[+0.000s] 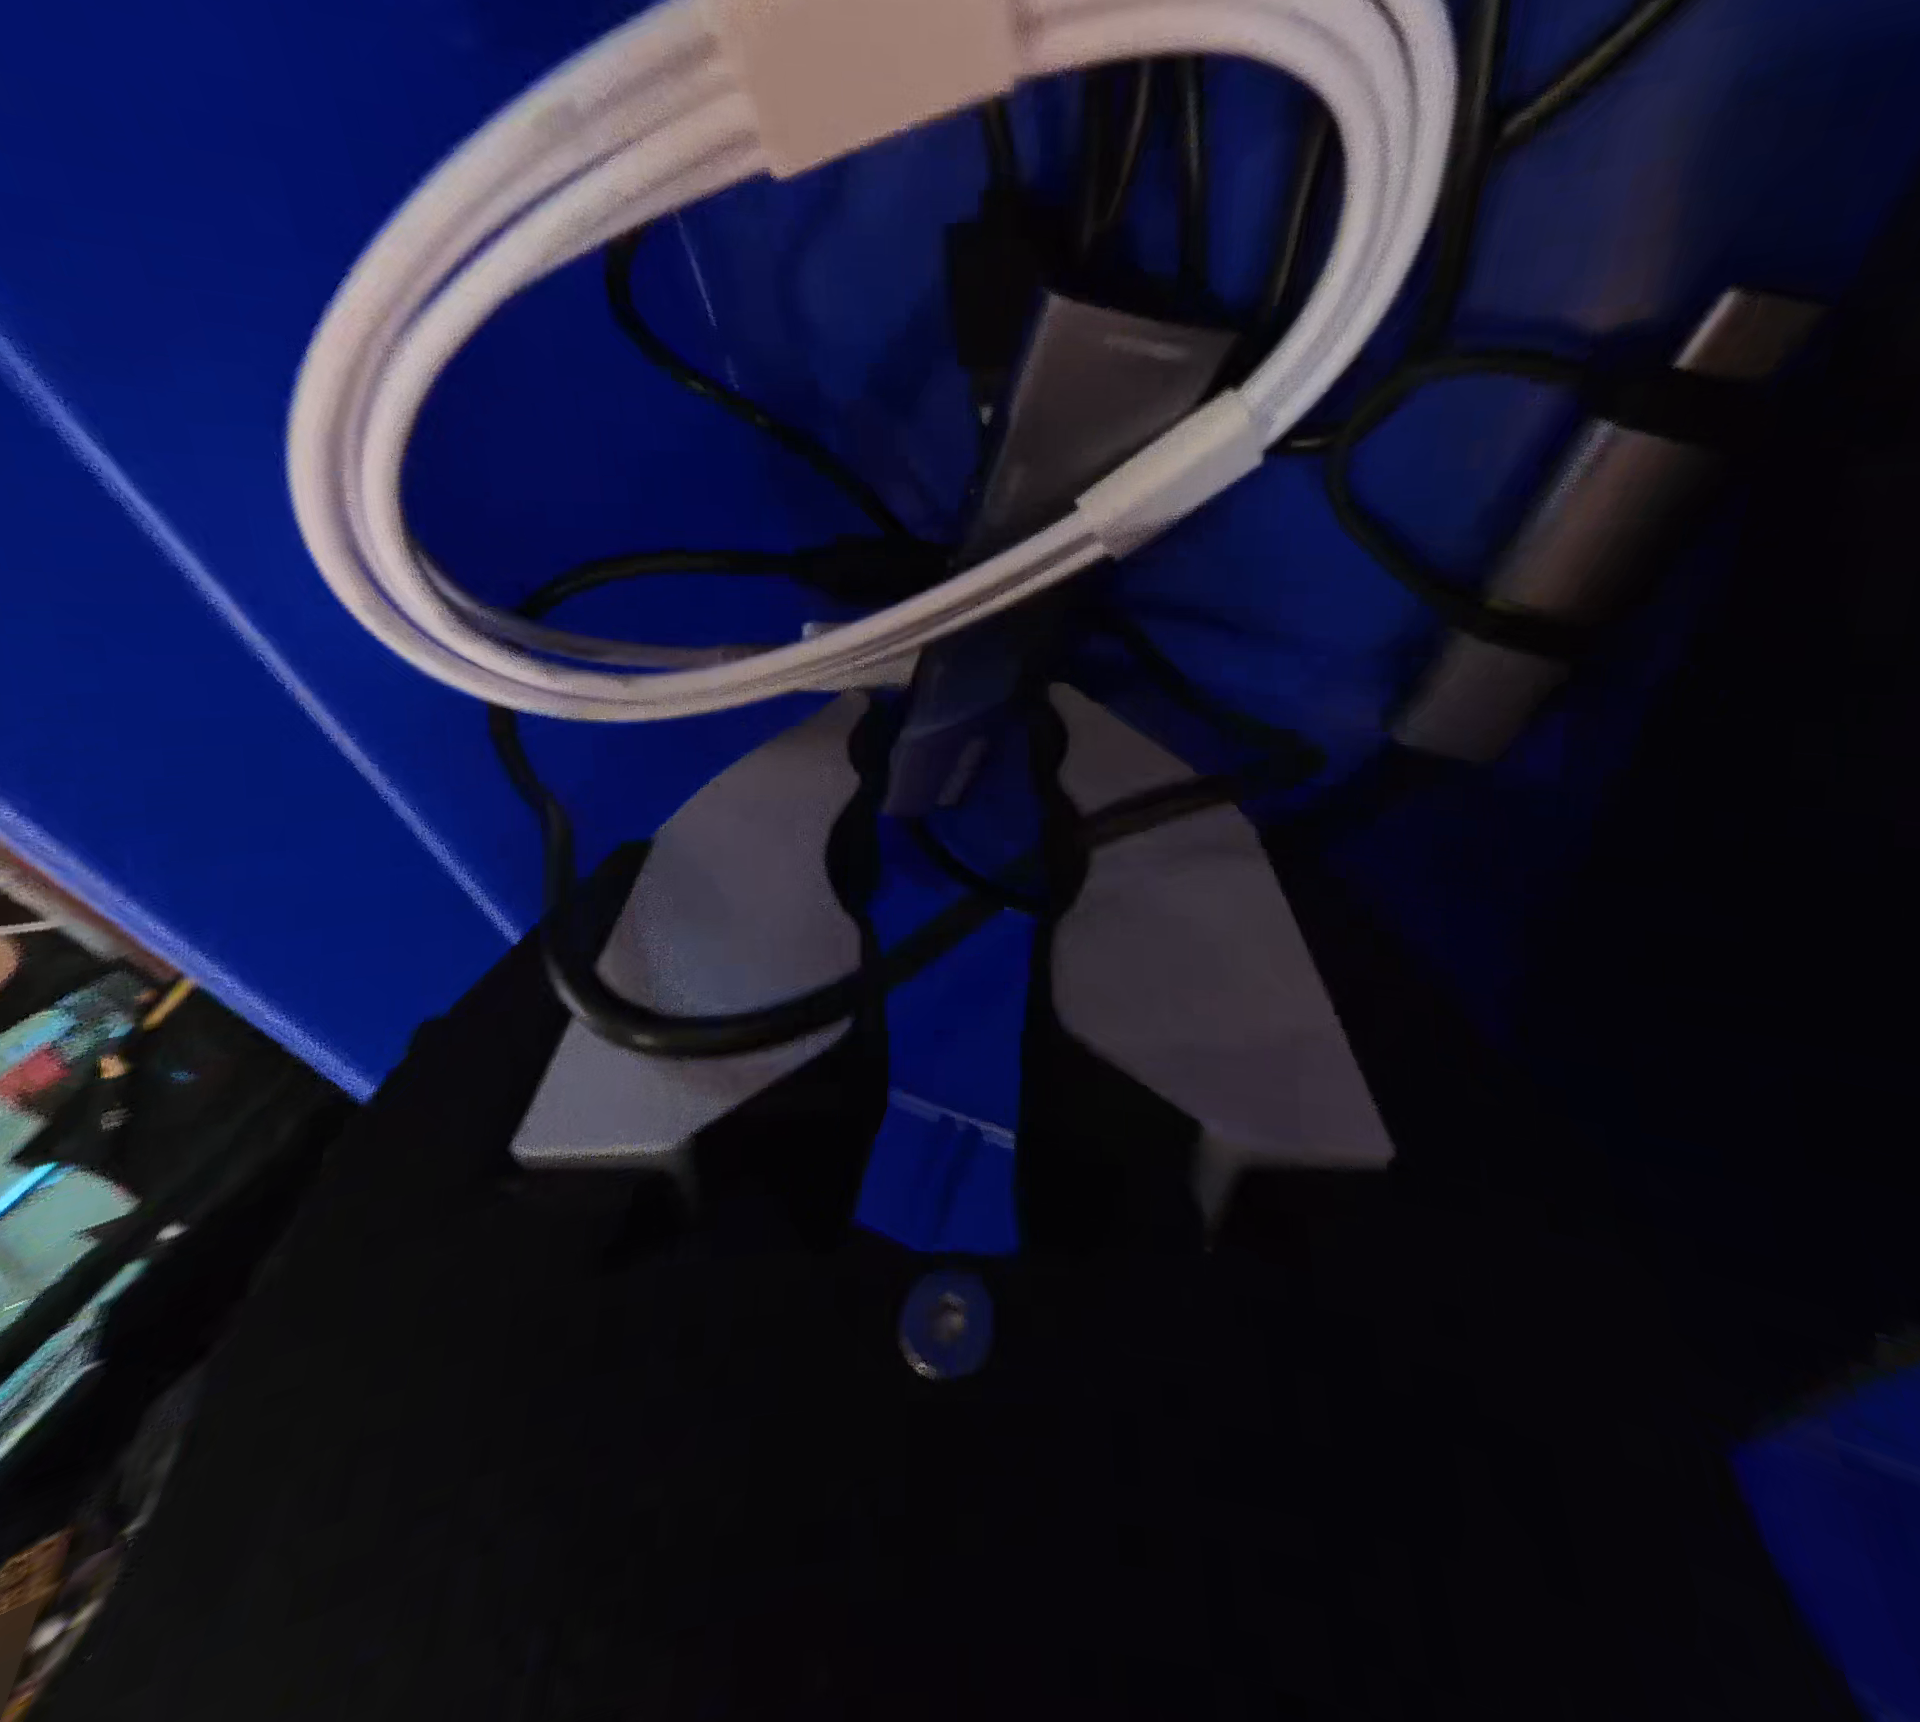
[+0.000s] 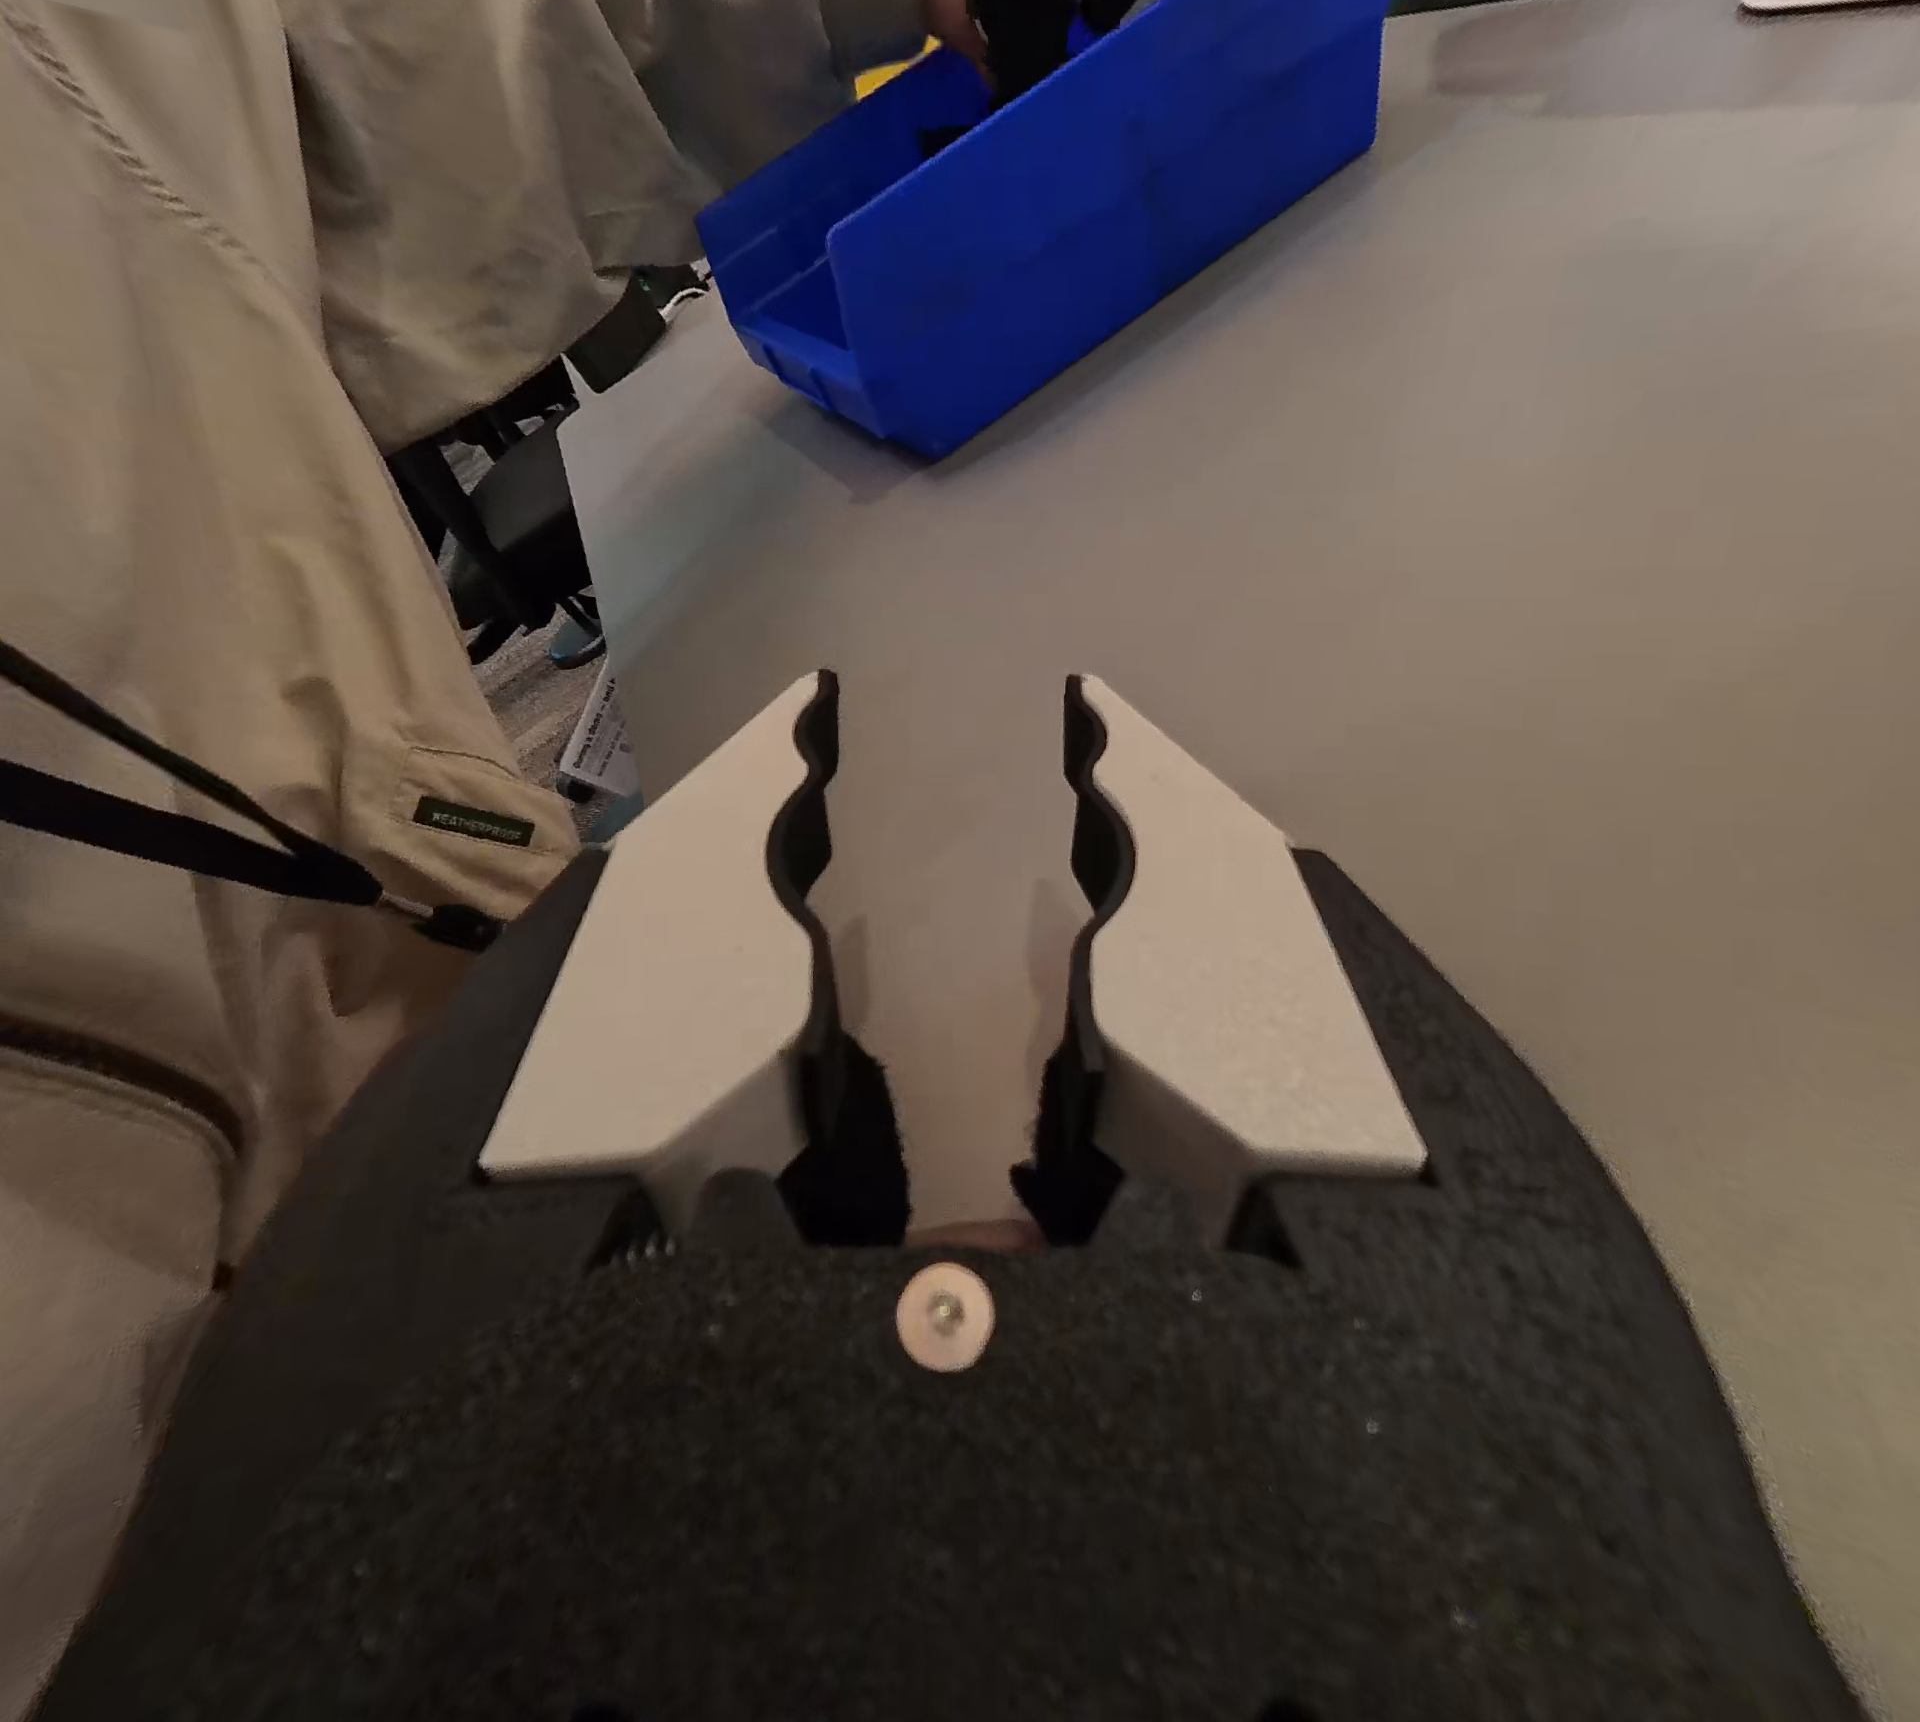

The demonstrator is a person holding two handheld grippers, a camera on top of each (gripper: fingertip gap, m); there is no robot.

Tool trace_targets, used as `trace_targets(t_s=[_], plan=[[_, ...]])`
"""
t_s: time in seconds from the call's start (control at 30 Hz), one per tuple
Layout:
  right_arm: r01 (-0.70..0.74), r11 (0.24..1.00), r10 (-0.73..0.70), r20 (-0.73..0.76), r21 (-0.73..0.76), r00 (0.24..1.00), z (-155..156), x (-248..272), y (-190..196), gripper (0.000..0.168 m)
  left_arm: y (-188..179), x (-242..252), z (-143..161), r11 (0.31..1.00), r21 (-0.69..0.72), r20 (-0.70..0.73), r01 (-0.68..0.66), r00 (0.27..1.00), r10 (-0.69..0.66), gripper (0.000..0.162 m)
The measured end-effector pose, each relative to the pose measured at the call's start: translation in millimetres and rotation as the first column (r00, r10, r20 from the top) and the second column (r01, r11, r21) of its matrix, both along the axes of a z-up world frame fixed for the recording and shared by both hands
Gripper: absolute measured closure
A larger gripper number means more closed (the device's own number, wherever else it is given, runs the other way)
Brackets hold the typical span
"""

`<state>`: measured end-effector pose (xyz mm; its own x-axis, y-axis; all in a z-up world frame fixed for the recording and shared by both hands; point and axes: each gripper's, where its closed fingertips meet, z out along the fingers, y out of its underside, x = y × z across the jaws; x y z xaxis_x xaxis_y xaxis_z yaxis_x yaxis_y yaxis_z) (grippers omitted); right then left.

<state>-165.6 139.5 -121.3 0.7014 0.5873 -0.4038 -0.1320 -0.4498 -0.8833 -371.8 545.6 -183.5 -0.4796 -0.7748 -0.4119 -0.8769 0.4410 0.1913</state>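
I am seeing my left gripper (image 1: pixel 956 737) reaching inside the blue bin (image 1: pixel 312 425), its jaws closing on a grey adapter (image 1: pixel 940 737) amid tangled black cables (image 1: pixel 665 560), beneath a coiled white cable (image 1: pixel 852 322). My right gripper (image 2: pixel 948 706) is hovering spread and empty over the grey table (image 2: pixel 1455 529).

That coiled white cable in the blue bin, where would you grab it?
Probably at the flat white band binding the coiled white cable, coming from above: there the strands are bunched tight, clear of the loose black wires tangled around the left gripper.
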Motion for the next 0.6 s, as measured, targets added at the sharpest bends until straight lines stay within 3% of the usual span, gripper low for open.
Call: trace_targets(t_s=[0.17, 0.33, 0.5, 0.6], plan=[[0.007, 1.0, -0.007, -0.031, -0.006, 0.999, 3, 3, 0, 0.126, 2, 5, 19, 0.975, 0.211, 0.057, 0.069, 0.995, -0.083, 0.139], [-0.007, 1.0, 0.007, -0.054, -0.007, 0.999, 6, -1, -3, 0.126, -8, 11, 87, 0.879, 0.47, 0.138, 0.083, 0.977, -0.166, 0.14], [-0.015, 0.999, 0.014, 0.019, 0.04, 1.0, 10, -6, 2, 0.126, -48, 28, 188, 0.67, 0.734, 0.148, 0.11, 0.937, -0.316, 0.14], [-0.008, 0.993, 0.001, 0.061, 0.115, 0.998, 38, -7, 17, 0.125, -86, 47, 248, 0.536, 0.839, 0.152, 0.1, 0.901, -0.406, 0.14]])
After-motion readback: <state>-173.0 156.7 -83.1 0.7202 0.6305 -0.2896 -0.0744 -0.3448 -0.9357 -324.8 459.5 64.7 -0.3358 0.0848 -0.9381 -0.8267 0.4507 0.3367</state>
